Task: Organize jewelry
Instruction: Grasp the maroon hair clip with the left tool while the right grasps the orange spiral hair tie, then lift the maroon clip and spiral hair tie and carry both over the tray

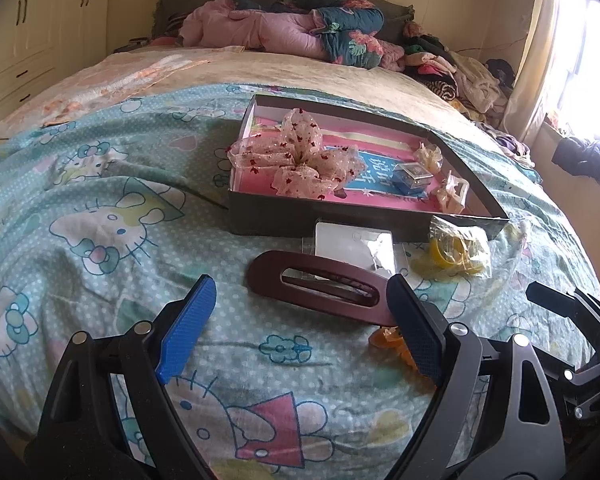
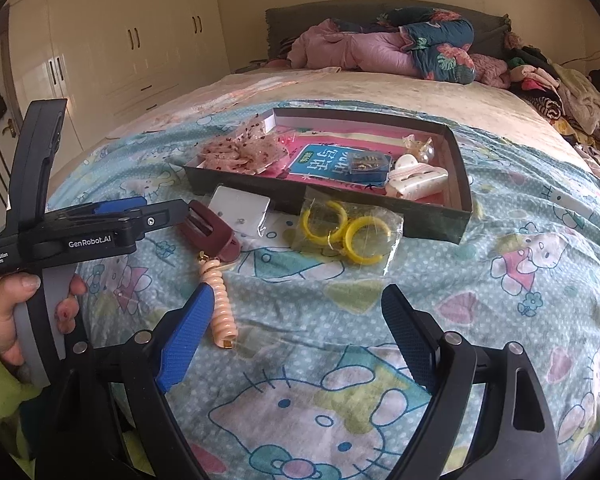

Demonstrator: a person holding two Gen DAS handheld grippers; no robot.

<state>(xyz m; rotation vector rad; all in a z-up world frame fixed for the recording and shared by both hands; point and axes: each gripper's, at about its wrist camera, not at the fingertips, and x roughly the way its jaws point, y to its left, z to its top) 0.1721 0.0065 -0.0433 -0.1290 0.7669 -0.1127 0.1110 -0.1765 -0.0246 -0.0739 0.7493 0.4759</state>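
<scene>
A dark shallow box lies on the bed holding a sheer pink bow, a small blue case and a white claw clip. In front of the box lie a maroon oval hair clip, a white earring card and a clear bag of yellow hoops. My left gripper hovers open just short of the maroon clip, nothing between its pads. My right gripper is open over bare sheet, below the yellow hoops. A peach coil hair tie lies by its left finger.
A cartoon-cat sheet covers the near bed. A rolled quilt and a clothes heap sit at the far end. White wardrobes stand on the left. A person's hand holds the left gripper, close to the right one.
</scene>
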